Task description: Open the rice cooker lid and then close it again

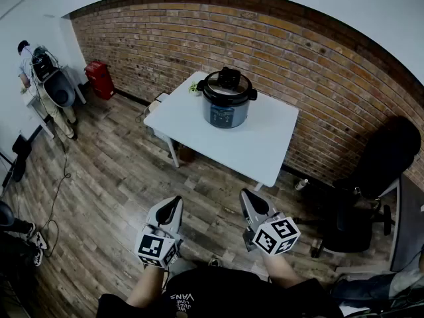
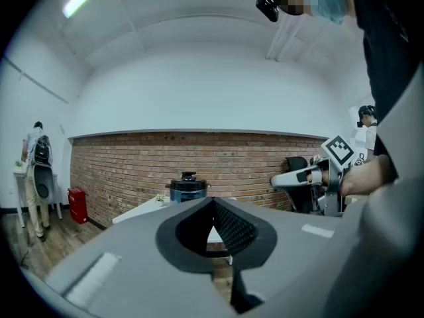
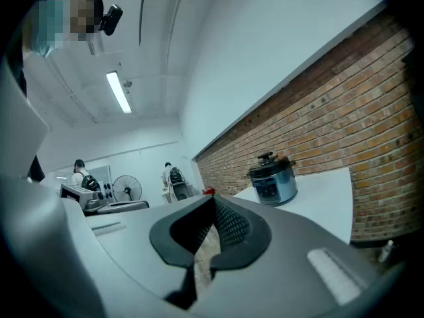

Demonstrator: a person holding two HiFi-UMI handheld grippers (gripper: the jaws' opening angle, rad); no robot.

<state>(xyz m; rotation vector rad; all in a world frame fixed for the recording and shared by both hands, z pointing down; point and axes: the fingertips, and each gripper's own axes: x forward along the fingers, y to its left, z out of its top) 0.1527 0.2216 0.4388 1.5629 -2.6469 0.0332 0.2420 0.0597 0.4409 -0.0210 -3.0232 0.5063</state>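
Found rice cooker (image 1: 228, 105) upright on white table (image 1: 265, 144) by brick wall (image 1: 298, 52), well apart from both grippers. Observed lid (image 1: 228, 88) shut, black knob (image 1: 229, 77) on top, dark body; contents not visible. Noted left gripper (image 1: 176, 201) and right gripper (image 1: 246, 193) with jaws pressed together, holding nothing.

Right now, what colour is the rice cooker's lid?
Silver lid, black knob; clearest in the head view.
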